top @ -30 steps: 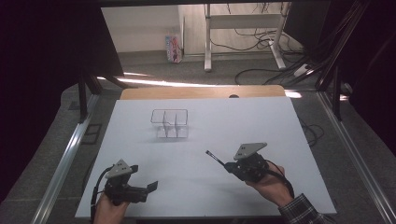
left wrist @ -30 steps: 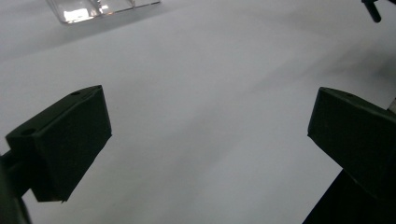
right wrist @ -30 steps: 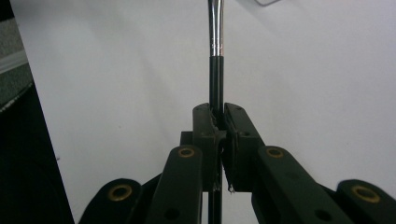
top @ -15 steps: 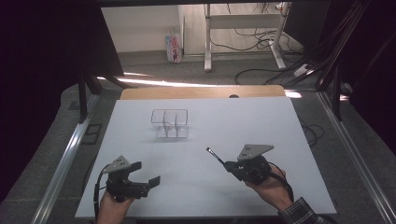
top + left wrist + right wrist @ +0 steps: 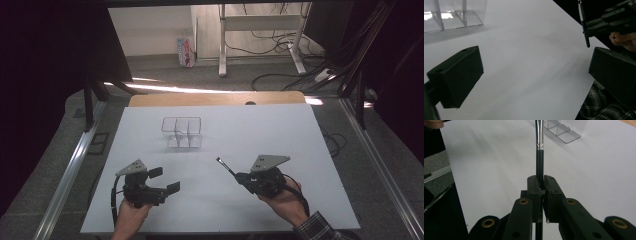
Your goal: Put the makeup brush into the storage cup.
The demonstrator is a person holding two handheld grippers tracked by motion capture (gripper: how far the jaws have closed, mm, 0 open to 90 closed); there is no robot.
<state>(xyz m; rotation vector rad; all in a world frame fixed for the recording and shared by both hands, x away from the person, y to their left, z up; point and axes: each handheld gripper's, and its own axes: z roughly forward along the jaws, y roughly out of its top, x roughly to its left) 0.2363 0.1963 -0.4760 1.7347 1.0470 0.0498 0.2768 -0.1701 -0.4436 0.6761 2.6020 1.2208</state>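
A white worktop point(image 5: 260, 130), wide and mostly bare, with a strip of brown board point(image 5: 210, 99) along the far edge and metal rails point(image 5: 70, 170) down both sides. Much free surface in the middle and toward the right edge, also between the two hands.

A clear divided box point(image 5: 182, 132), upright, in the far left-centre part of the worktop, well apart from every edge and from both grippers. Seen also at the top left corner of the left gripper view point(image 5: 451, 15), and at the top of the right gripper view point(image 5: 564, 130), with three compartments separated by thin walls. Open room all around it.

Left gripper point(image 5: 164, 180) near the near edge, left of the middle, held in the left hand point(image 5: 131, 215). Jaws released, standing wide apart, with bare white surface between them.

Right gripper point(image 5: 239, 176) near the near edge, right of the middle, in the right hand point(image 5: 280, 197), with a plaid cuff point(image 5: 317, 231) at the wrist. Jaws clenched on a thin brush point(image 5: 226, 167), grasped on the black handle.

The brush slim, with black handle and silver ferrule point(image 5: 539, 135), pointing away from the hand toward the box, the tip well short of it. In the left gripper view the brush point(image 5: 584, 22) almost upright at the right side.
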